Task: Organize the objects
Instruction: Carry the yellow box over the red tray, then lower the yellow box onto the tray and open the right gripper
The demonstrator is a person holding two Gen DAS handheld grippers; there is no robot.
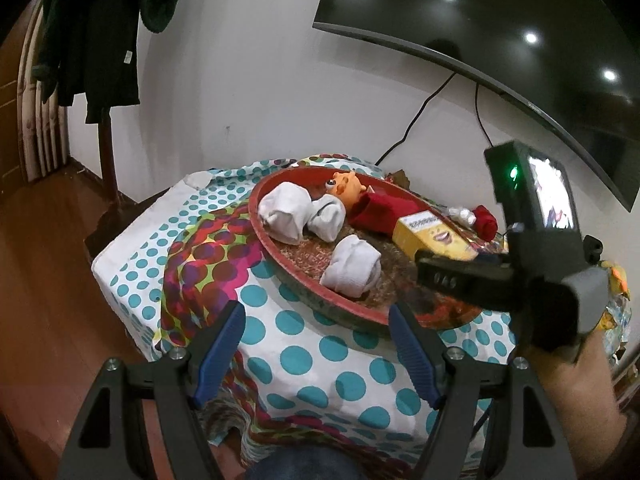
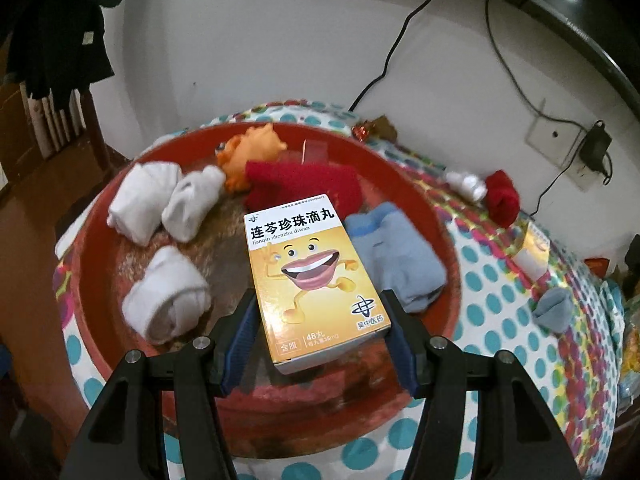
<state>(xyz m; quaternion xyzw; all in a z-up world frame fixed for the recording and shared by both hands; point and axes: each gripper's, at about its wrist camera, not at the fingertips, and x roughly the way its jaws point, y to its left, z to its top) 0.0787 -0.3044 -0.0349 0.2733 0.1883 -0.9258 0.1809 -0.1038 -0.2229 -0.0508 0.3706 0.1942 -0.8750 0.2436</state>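
Home living room: wall-mounted TV (image 1: 500,40) with trailing cables (image 2: 400,40), clothes on coat stand (image 1: 100,40), wood floor (image 1: 48,260), polka-dot tablecloth (image 1: 300,352), round red tray (image 2: 92,264) of rolled socks (image 2: 164,294).

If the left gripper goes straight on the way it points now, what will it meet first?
Probably the near rim of the red tray, then the rolled white sock just inside it. The left gripper is open and empty; depth is unclear.
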